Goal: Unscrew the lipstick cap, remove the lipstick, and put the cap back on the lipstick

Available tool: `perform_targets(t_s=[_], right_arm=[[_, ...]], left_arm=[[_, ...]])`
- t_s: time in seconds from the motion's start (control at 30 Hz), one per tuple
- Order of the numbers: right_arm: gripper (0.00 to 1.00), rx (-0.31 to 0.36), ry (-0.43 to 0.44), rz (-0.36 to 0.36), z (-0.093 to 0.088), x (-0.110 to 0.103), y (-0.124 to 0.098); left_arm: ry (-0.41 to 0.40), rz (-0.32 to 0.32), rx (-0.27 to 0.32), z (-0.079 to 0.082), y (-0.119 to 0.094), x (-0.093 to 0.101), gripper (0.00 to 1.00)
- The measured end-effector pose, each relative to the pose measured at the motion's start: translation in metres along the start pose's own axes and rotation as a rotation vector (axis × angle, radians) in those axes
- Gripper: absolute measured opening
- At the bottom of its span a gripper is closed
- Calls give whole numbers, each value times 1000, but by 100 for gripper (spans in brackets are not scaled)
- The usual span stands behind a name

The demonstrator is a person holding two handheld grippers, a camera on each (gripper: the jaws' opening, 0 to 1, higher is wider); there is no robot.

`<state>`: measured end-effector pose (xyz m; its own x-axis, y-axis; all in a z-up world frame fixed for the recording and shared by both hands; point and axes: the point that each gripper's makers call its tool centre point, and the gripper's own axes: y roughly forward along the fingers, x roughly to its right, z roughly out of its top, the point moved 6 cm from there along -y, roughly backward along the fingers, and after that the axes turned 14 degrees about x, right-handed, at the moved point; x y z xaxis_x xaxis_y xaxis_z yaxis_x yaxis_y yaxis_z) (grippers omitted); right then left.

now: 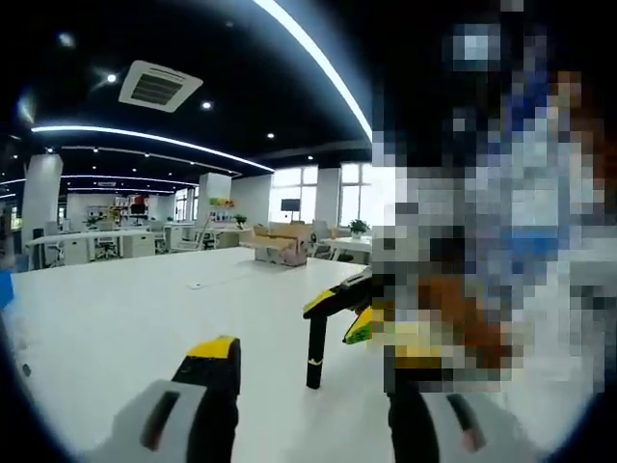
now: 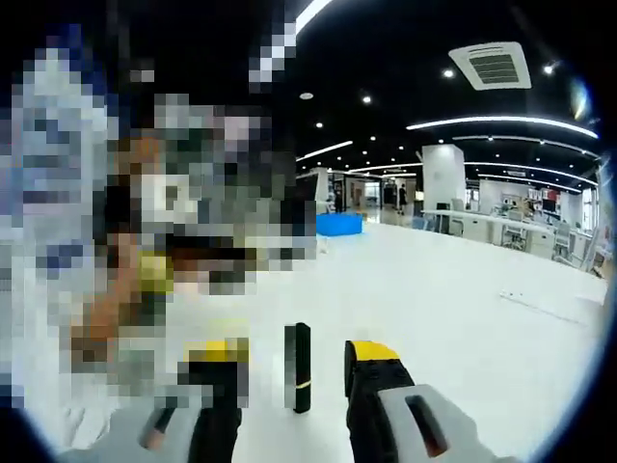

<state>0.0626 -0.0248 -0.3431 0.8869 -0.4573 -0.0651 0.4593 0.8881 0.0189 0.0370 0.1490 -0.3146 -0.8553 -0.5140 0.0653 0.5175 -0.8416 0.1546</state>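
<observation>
Right gripper view is showing the lipstick (image 2: 302, 367) standing upright on the white worktop (image 2: 453, 289), right between the jaws of the right gripper (image 2: 294, 371). The jaws are sitting apart with a gap on each side, so they are not squeezing it. It is likely standing up so the jaws can close around it.

Left gripper view is showing the same lipstick (image 1: 315, 352) ahead of the left gripper (image 1: 313, 371), beyond the gap between its jaws. These jaws are spread wide and holding nothing. The right gripper's yellow-tipped jaws are reaching around the lipstick's top end. The cap looks to be still on. A cardboard box (image 1: 281, 243) is sitting far behind; I cannot tell what is inside.
</observation>
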Motion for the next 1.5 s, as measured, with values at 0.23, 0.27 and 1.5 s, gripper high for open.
perform_targets(t_s=[0.23, 0.27, 1.5], right_arm=[[34, 23, 22, -10, -12, 1, 12], [33, 27, 22, -12, -12, 1, 12], [11, 107, 44, -11, 17, -13, -1]], left_arm=[[15, -13, -67, -16, 3, -2, 64], [16, -13, -78, -19, 4, -2, 64], [6, -43, -124, -47, 31, 14, 63]])
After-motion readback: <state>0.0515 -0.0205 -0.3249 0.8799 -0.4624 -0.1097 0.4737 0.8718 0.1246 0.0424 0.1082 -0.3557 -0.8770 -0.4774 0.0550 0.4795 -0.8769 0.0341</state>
